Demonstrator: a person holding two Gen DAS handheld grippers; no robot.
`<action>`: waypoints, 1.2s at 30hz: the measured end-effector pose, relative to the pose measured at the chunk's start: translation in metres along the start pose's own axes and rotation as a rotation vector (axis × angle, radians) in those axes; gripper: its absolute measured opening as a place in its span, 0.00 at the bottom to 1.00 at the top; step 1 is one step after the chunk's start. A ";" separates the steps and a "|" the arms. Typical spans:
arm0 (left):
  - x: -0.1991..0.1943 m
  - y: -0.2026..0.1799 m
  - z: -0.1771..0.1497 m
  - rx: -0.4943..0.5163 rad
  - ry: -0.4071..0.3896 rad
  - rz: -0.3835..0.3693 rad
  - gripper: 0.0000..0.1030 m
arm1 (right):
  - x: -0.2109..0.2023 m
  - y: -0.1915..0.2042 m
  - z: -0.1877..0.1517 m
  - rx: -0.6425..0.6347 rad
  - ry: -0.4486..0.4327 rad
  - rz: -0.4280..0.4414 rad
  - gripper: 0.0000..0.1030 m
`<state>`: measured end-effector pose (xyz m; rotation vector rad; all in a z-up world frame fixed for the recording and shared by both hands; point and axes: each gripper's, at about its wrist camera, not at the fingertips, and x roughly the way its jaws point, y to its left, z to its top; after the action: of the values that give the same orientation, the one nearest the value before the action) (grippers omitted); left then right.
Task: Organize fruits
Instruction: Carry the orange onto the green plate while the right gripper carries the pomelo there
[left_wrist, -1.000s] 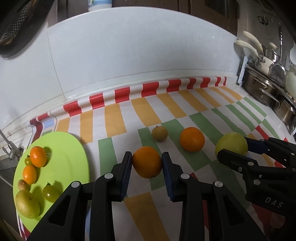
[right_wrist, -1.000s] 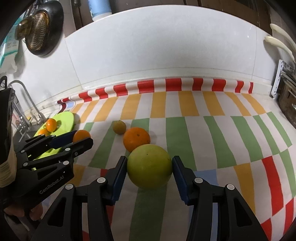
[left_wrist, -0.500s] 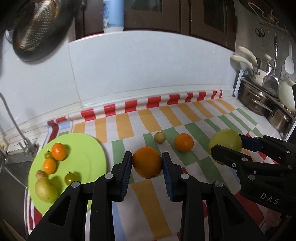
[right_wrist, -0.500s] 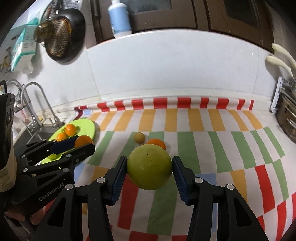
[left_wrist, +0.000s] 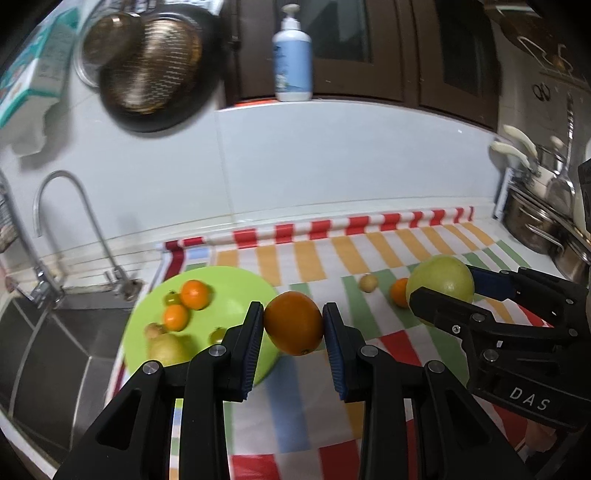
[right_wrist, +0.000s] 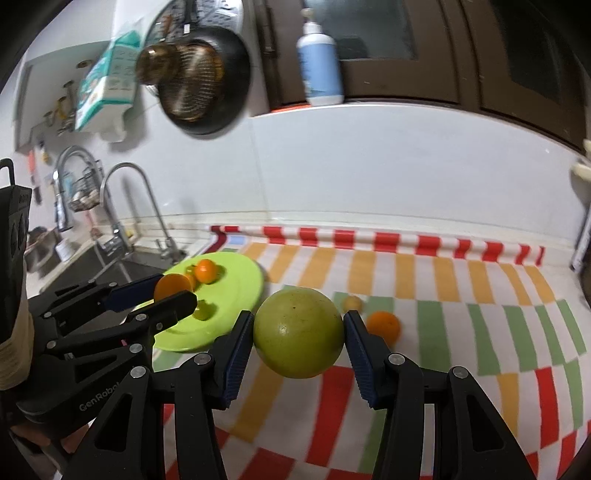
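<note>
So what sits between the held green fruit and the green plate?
Right wrist view: only bare striped cloth separates the large green fruit, clamped in the right gripper, from the green plate.

Tongs look like matte black plastic with ribbed blue pads (rubbery, I think). The orange has dimpled, slightly shiny skin. The green plate is smooth glossy plastic, the faucet polished metal, the wall glossy white.

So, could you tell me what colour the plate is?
Lime green plate, clearest in the left wrist view.
</note>
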<state>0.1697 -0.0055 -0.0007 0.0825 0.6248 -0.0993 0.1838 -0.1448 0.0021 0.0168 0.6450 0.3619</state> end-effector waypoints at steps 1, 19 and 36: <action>-0.002 0.005 0.000 -0.008 0.000 0.015 0.32 | 0.001 0.005 0.001 -0.009 -0.002 0.013 0.49; 0.009 0.065 -0.008 -0.101 0.020 0.131 0.32 | 0.046 0.063 0.030 -0.133 -0.009 0.157 0.49; 0.072 0.095 -0.021 -0.089 0.083 0.137 0.32 | 0.129 0.069 0.026 -0.149 0.091 0.202 0.49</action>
<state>0.2270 0.0863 -0.0554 0.0432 0.7039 0.0648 0.2725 -0.0345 -0.0435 -0.0780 0.7073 0.6080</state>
